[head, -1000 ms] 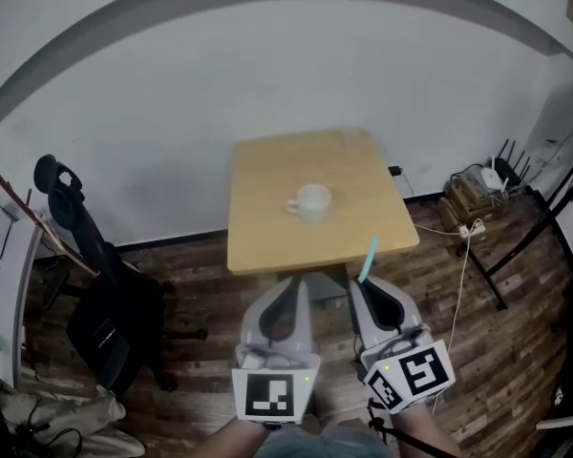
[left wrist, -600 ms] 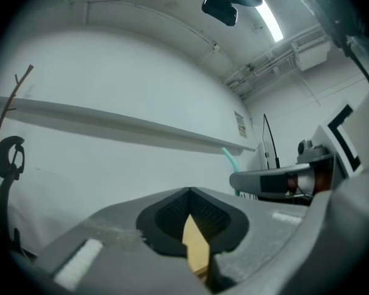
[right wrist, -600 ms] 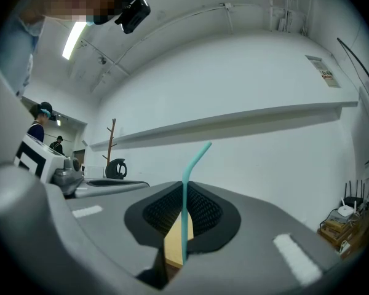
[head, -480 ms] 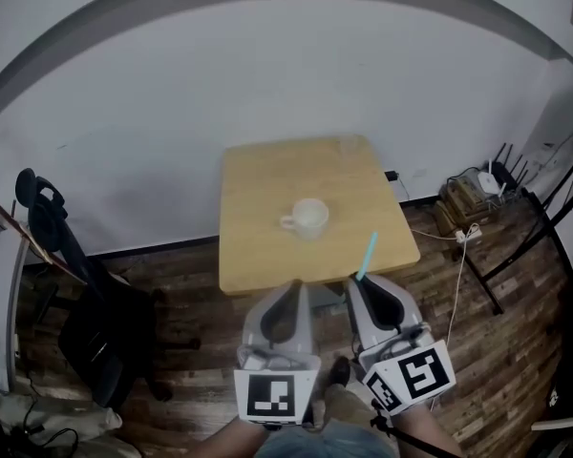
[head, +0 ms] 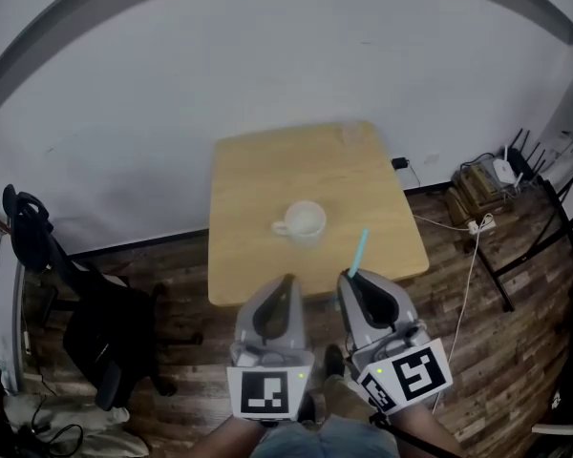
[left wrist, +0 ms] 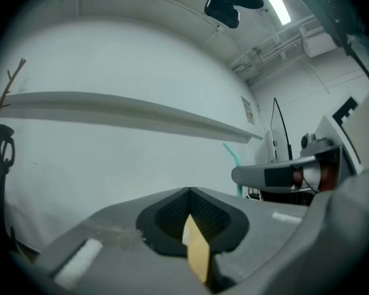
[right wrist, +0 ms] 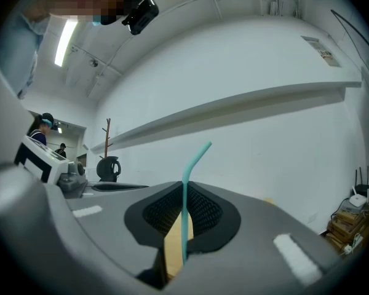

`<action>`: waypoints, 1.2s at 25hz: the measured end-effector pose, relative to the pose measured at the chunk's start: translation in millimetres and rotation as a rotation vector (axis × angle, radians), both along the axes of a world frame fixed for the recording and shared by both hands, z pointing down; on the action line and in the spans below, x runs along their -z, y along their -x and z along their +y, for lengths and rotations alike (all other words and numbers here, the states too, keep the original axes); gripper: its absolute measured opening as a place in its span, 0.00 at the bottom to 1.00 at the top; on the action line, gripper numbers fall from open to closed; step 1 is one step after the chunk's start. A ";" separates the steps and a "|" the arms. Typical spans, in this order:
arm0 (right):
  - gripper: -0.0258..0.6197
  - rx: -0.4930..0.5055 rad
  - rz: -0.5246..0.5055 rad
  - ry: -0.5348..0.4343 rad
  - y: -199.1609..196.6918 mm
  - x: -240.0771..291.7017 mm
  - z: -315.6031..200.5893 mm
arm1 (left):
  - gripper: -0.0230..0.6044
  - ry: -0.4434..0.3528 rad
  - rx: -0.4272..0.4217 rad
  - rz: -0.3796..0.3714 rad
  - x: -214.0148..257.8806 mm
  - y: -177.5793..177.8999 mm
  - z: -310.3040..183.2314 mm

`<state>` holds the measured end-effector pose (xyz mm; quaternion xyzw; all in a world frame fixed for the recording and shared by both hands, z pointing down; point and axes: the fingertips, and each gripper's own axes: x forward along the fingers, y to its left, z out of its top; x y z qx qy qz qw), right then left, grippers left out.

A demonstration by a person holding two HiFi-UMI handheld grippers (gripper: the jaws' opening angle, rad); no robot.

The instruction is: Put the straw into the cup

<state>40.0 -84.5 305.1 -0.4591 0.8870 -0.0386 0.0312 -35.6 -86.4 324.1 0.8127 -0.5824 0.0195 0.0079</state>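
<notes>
1. Left gripper [head: 286, 282] — just below the cup [head: 303, 220], at the near edge of the counter [head: 248, 170]; its jaws are pressed together with nothing between them.
2. The white cup stands upright near the counter's middle, its handle to the left.
3. Right gripper [head: 350, 277] — below and right of the cup; its jaws pinch a teal straw [head: 359, 252], which stands up apart from the cup.

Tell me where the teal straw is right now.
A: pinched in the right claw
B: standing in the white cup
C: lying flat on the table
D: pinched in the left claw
A: the right gripper view shows the straw clamped between the jaws of the right claw, and the head view shows it short of the cup.
</notes>
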 end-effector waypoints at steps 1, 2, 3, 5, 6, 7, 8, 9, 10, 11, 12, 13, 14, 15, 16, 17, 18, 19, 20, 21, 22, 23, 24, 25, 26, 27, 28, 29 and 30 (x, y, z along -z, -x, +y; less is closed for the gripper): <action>0.08 0.007 -0.004 0.004 -1.8 -1.5 -7.5 | 0.07 0.003 0.006 -0.007 -1.2 -1.4 -7.3; 0.08 0.014 -0.007 0.008 -3.8 -2.7 -15.3 | 0.07 0.005 0.011 -0.012 -1.9 -3.3 -14.3; 0.08 0.020 -0.010 0.012 -5.9 -3.6 -23.4 | 0.07 0.008 0.015 -0.016 -2.7 -5.2 -21.1; 0.08 0.037 -0.014 0.019 -8.5 -5.0 -39.4 | 0.07 0.022 0.031 -0.018 -5.3 -7.1 -34.2; 0.08 0.047 -0.017 0.022 -9.1 -5.5 -47.2 | 0.07 0.028 0.042 -0.018 -6.6 -7.3 -40.8; 0.08 0.058 -0.019 0.024 -9.6 -5.8 -54.8 | 0.07 0.032 0.053 -0.021 -7.8 -7.6 -47.7; 0.08 0.069 -0.021 0.025 -10.7 -6.0 -62.3 | 0.07 0.035 0.063 -0.026 -8.5 -8.6 -54.5; 0.08 0.079 -0.022 0.026 -12.2 -6.0 -69.8 | 0.07 0.038 0.072 -0.031 -8.7 -10.2 -61.1; 0.08 0.088 -0.024 0.027 -14.0 -5.8 -77.2 | 0.07 0.039 0.082 -0.034 -8.1 -12.0 -67.5; 0.08 0.098 -0.027 0.028 -15.5 -5.4 -84.5 | 0.07 0.037 0.092 -0.036 -6.7 -13.3 -73.6; 0.08 0.107 -0.030 0.027 -16.7 -4.4 -91.4 | 0.07 0.034 0.102 -0.038 -4.9 -14.0 -79.4; 0.08 0.117 -0.033 0.024 -17.2 -3.0 -98.0 | 0.07 0.031 0.112 -0.044 -2.9 -14.2 -84.6; 0.08 0.128 -0.038 0.020 -17.3 -1.0 -104.1 | 0.07 0.027 0.122 -0.050 -0.6 -14.0 -89.5; 0.08 0.139 -0.043 0.015 -17.0 1.3 -109.7 | 0.07 0.021 0.132 -0.056 2.0 -13.8 -94.0; 0.08 0.151 -0.048 0.009 -16.6 3.9 -115.0 | 0.07 0.015 0.143 -0.060 4.8 -13.8 -98.2; 0.08 0.163 -0.052 0.001 -16.2 6.8 -120.3 | 0.07 0.010 0.152 -0.062 7.4 -14.2 -102.4; 0.08 0.173 -0.055 -0.008 -15.8 10.0 -125.7 | 0.07 0.004 0.161 -0.063 10.0 -14.8 -106.5; 0.08 0.183 -0.058 -0.017 -15.1 13.4 -131.0 | 0.07 -0.002 0.168 -0.064 12.6 -15.4 -110.5; 0.08 0.192 -0.062 -0.026 -14.3 16.9 -135.9 | 0.07 -0.010 0.174 -0.064 15.3 -15.9 -114.0; 0.08 0.201 -0.065 -0.034 -13.5 20.6 -140.3 | 0.07 -0.017 0.180 -0.065 17.9 -16.2 -117.3; 0.08 0.209 -0.068 -0.043 -12.7 24.8 -144.6 | 0.07 -0.023 0.186 -0.067 20.8 -16.4 -120.7; 0.08 0.217 -0.071 -0.053 -11.7 29.5 -148.7 | 0.07 -0.030 0.192 -0.067 24.0 -16.2 -124.2; 0.08 0.224 -0.072 -0.065 -10.3 34.4 -152.6 | 0.07 -0.040 0.198 -0.066 27.7 -15.4 -127.8; 0.08 0.230 -0.073 -0.077 -8.5 39.2 -156.0 | 0.07 -0.051 0.203 -0.062 31.6 -14.0 -131.1; 0.08 0.235 -0.072 -0.087 -6.3 43.5 -158.9 | 0.07 -0.062 0.209 -0.057 34.9 -12.1 -134.0; 0.08 0.240 -0.070 -0.096 -4.0 47.1 -161.3 | 0.07 -0.070 0.214 -0.053 37.3 -10.0 -136.5; 0.08 0.246 -0.068 -0.103 -1.7 50.0 -163.5 | 0.07 -0.073 0.219 -0.049 38.7 -8.0 -138.9; 0.08 0.252 -0.066 -0.108 0.3 52.1 -165.5 | 0.07 -0.074 0.223 -0.047 39.4 -6.5 -141.6; 0.08 0.257 -0.063 -0.113 2.1 53.5 -167.6 | 0.07 -0.074 0.224 -0.046 39.5 -5.5 -144.5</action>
